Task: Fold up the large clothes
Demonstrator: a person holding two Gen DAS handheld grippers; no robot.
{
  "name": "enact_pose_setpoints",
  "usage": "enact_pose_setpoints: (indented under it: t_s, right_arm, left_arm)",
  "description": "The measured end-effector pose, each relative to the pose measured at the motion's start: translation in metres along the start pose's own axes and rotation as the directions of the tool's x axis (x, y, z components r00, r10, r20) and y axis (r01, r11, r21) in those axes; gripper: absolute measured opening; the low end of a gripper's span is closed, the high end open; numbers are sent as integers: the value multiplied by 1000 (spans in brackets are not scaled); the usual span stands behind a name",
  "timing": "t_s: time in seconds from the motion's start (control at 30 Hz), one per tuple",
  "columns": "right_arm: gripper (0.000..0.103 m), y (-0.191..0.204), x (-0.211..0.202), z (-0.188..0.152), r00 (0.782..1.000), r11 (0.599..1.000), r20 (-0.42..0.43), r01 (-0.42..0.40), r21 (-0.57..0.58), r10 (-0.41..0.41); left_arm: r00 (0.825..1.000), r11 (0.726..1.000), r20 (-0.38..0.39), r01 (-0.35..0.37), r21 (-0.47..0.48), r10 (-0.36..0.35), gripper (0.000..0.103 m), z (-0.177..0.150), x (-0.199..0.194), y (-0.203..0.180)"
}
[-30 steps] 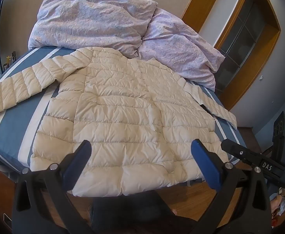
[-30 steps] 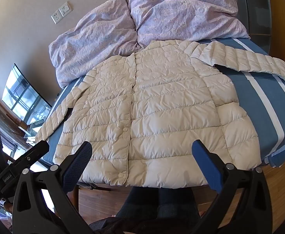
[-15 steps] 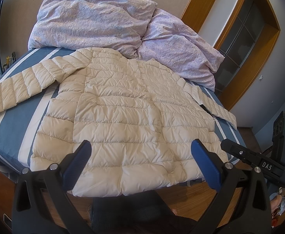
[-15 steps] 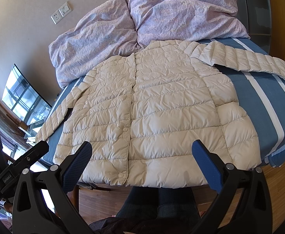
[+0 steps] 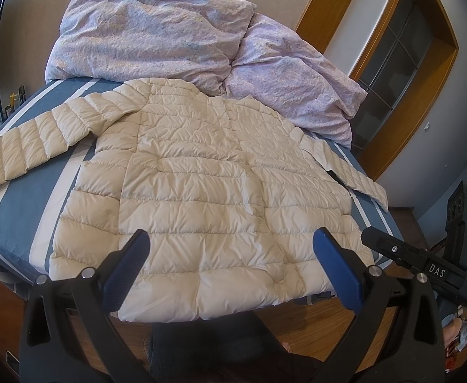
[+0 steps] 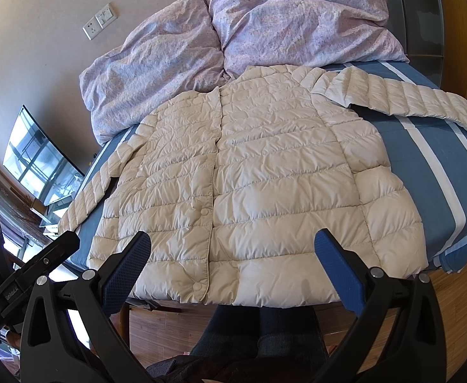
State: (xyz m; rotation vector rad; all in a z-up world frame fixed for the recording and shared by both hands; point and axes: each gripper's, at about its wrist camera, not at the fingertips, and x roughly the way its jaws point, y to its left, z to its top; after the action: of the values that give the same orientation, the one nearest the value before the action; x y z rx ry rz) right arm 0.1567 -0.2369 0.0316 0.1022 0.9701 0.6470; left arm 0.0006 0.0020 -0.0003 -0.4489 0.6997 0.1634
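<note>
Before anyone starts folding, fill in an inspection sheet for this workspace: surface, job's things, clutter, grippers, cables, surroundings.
Surface: bed with a blue and white striped sheet.
Job's things: cream puffer jacket lying flat, front up and snapped shut, both sleeves spread outward, hem at the bed's near edge.
Clutter: two lilac pillows at the head, touching the jacket's collar.
Grippers: left gripper and right gripper both open, hovering short of the hem, holding nothing.
Cables: nothing seen.
Surroundings: wall socket, wooden door frame, wood floor.
</note>
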Motion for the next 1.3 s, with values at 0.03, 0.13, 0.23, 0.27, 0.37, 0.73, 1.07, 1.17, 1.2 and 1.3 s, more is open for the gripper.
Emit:
enact_pose_setpoints:
  t_s: [0.03, 0.13, 0.23, 0.27, 0.37, 0.73, 1.07, 1.17, 1.2, 1.3]
  right_arm:
    - [102, 0, 0, 0, 1000, 1000, 0, 0, 0, 0]
    - [102, 0, 0, 0, 1000, 1000, 0, 0, 0, 0]
    - [102, 0, 0, 0, 1000, 1000, 0, -1, 0, 1]
    - [102, 0, 0, 0, 1000, 1000, 0, 0, 0, 0]
    - [102, -1, 0, -1, 1000, 1000, 0, 0, 0, 0]
    - [102, -1, 1, -1, 1000, 1000, 0, 0, 1, 0]
    - [102, -1, 1, -1, 1000, 1000, 0, -1, 2, 1]
    - [102, -2, 1, 0, 1000, 1000, -1, -1, 2, 1]
    - [102, -2, 1, 0, 1000, 1000, -1, -1, 2, 1]
    - [102, -2, 2, 0, 1000, 1000, -1, -1, 2, 1]
  left_arm:
    - [1000, 1000, 0, 0, 0, 0, 101, 0, 0, 0]
    - [1000, 1000, 1, 0, 2, 0, 101, -1, -1, -2]
    - [1000, 1000, 1, 0, 2, 0, 101, -1, -1, -1]
    - [1000, 1000, 1, 0, 1, 0, 101, -1, 0, -1]
    - [1000, 1000, 0, 0, 1, 0, 101, 0, 0, 0]
    - [1000, 1000, 3, 0, 2, 0, 101, -1, -1, -2]
    - [1000, 1000, 3, 0, 3, 0, 101, -1, -1, -2]
    - [1000, 1000, 2, 0, 3, 0, 101, -1, -1, -2]
    - [1000, 1000, 3, 0, 2, 0, 101, -1, -1, -2]
    - [1000, 1000, 2, 0, 2, 0, 101, -1, -1, -2]
